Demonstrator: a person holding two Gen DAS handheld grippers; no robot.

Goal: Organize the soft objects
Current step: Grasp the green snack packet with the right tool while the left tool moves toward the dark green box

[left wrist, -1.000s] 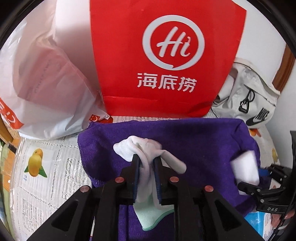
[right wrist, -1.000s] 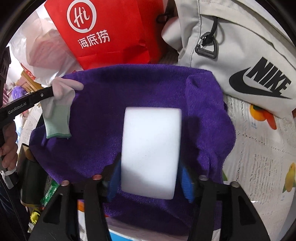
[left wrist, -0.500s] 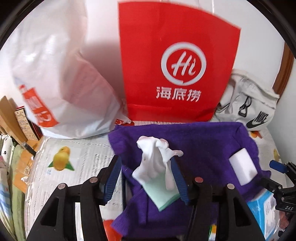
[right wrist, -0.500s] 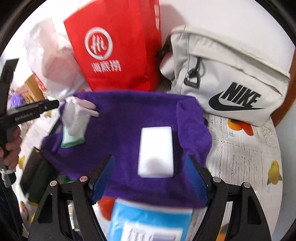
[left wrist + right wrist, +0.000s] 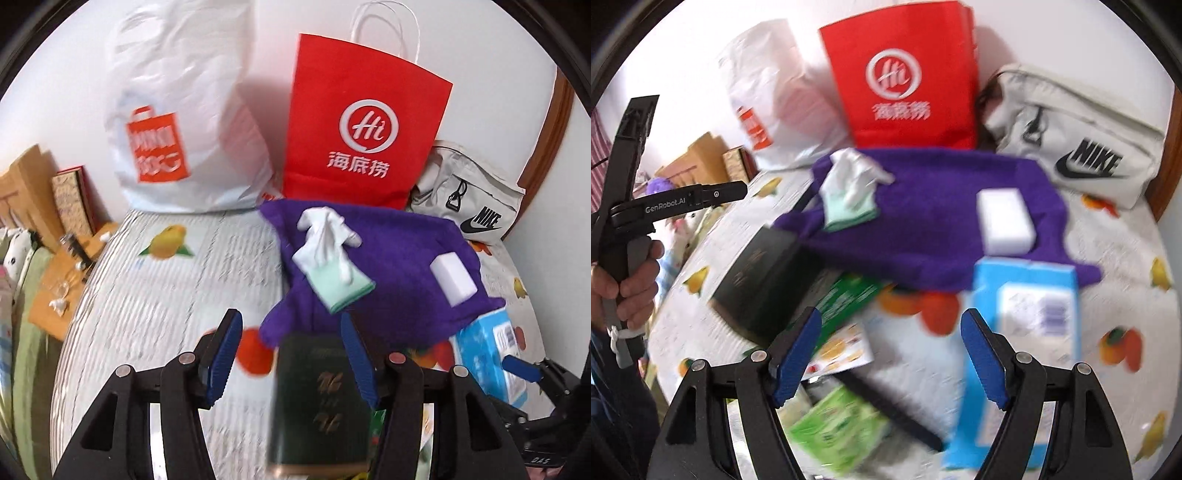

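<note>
Both soft items now lie on the purple towel [image 5: 399, 258]: the white glove [image 5: 328, 254] with its pale green cuff toward the towel's left end, the white sponge block [image 5: 452, 278] toward its right, well apart from each other. The left gripper [image 5: 291, 354] has its blue pads spread with nothing pinched; the dark green box [image 5: 319, 398] seen between them lies on the surface below, untouched as far as can be told. The right gripper [image 5: 890, 354] is likewise spread wide and empty, hanging over the clutter short of the towel. By my reading the placing step is done and the hands are clear of it; the next move probably calls for finding another soft piece, or gathering the towel around its load, though motion blur makes the near clutter hard to sort. The counter [image 5: 166, 295] wears a white cloth printed with fruit and lines of text. Against the white wall stand a red paper bag [image 5: 365, 122], a white plastic bag [image 5: 184, 122] and a pale grey Nike bag [image 5: 1082, 136]. A light blue carton [image 5: 1030, 314] sits at the towel's near right edge.
</note>
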